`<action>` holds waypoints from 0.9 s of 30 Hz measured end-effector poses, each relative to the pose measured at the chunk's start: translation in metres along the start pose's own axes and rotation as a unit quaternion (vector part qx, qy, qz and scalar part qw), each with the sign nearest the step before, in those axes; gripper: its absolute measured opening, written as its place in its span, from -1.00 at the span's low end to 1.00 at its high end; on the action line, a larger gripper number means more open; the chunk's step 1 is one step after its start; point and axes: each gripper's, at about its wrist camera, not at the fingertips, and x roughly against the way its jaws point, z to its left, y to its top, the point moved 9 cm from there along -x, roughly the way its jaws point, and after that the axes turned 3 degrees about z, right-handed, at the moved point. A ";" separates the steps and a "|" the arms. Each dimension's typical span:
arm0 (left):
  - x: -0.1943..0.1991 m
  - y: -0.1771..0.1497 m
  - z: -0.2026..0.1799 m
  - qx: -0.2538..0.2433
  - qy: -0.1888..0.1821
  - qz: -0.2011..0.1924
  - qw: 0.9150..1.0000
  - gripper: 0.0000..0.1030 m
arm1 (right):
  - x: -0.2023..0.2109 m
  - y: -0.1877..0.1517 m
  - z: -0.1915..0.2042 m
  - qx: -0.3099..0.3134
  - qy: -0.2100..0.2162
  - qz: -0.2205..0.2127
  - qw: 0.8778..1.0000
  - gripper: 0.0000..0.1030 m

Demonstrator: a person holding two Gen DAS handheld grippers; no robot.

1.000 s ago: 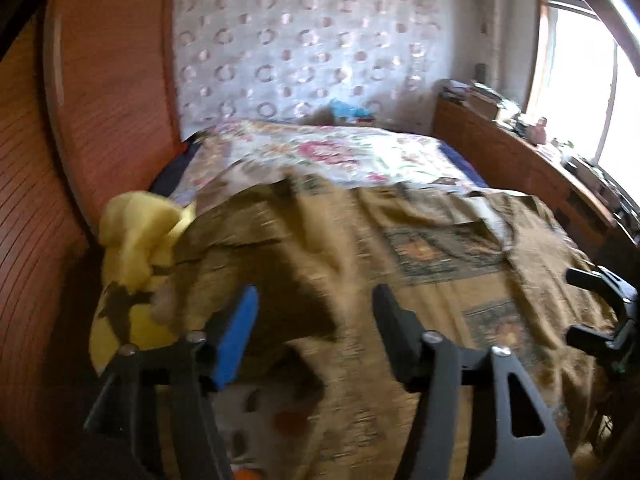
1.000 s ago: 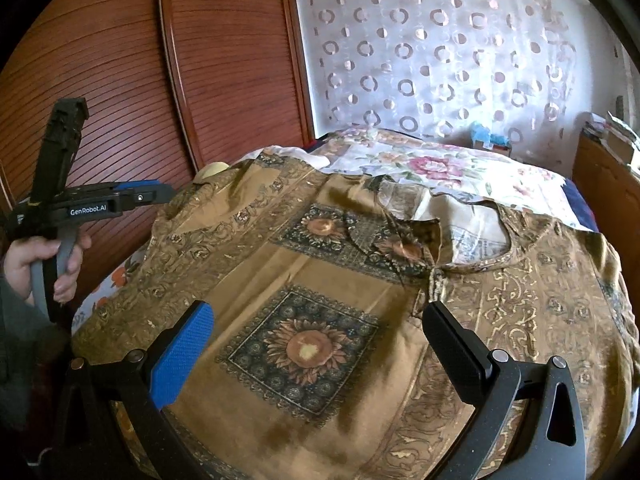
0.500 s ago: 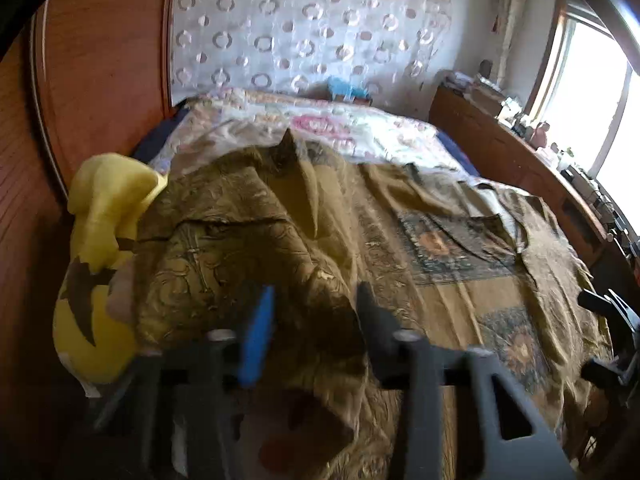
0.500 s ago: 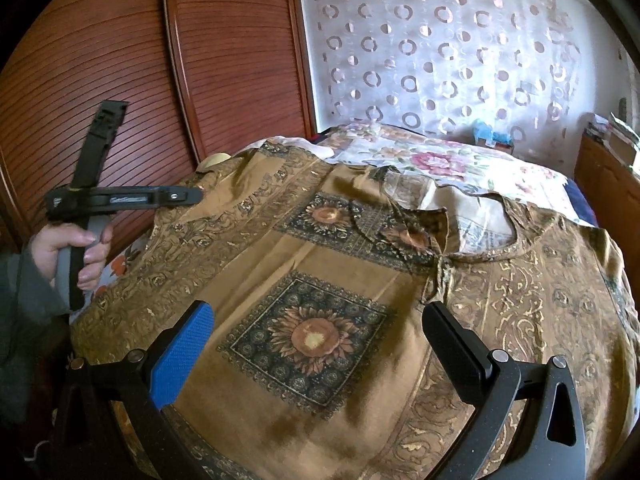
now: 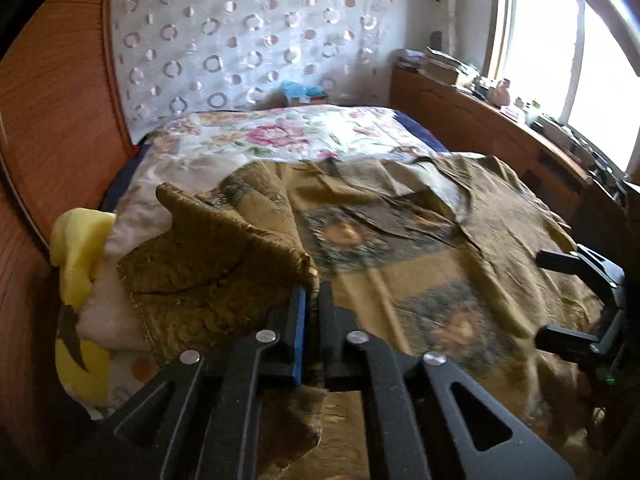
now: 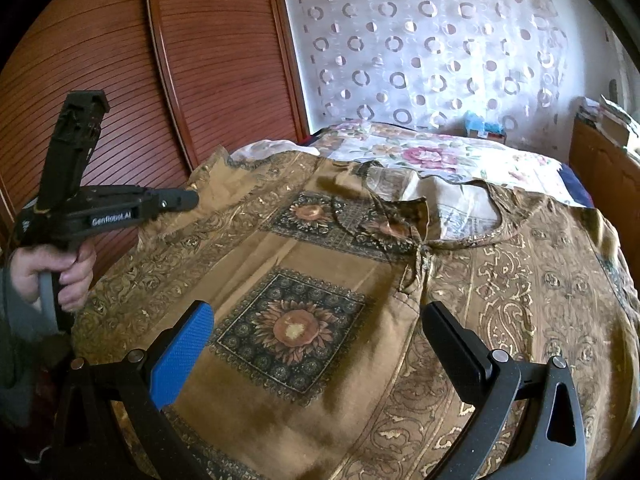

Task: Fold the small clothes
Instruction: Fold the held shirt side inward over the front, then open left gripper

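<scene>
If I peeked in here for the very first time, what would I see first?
A big brown-gold top with sunflower squares, spread flat across the bed. At its left edge the left tongs have just closed and pinch a lifted fold of it, while the right tongs hang open over the middle. A yellow plush toy sits beside the wooden wardrobe.

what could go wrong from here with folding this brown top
The left gripper has just been closing and now pinches only the very edge of the brown top; the cloth may slip out when pulled across.

The right gripper is open above the top and holds nothing down, so the whole garment could drag instead of folding.

The yellow soft toy lies beside the lifted edge and might get caught in it.
</scene>
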 end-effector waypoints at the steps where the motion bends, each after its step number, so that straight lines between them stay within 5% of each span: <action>1: 0.003 -0.002 -0.002 0.000 -0.006 0.000 1.000 -0.69 | 0.000 0.000 0.000 0.001 0.000 0.000 1.000 1.00; 4: 0.021 -0.006 0.003 0.005 -0.005 -0.020 1.000 -0.19 | 0.002 -0.002 0.000 0.004 0.000 0.000 1.000 1.00; 8: 0.045 -0.013 0.031 0.033 0.019 -0.047 0.998 0.04 | 0.002 -0.002 0.001 0.006 0.001 0.002 1.000 1.00; 16: 0.022 -0.038 0.098 0.090 0.070 -0.007 0.993 0.05 | -0.001 -0.003 0.010 0.015 0.007 0.009 1.000 1.00; 27: -0.002 -0.040 0.085 0.114 0.009 -0.008 0.993 0.05 | -0.007 -0.003 0.023 0.035 0.012 0.016 0.999 1.00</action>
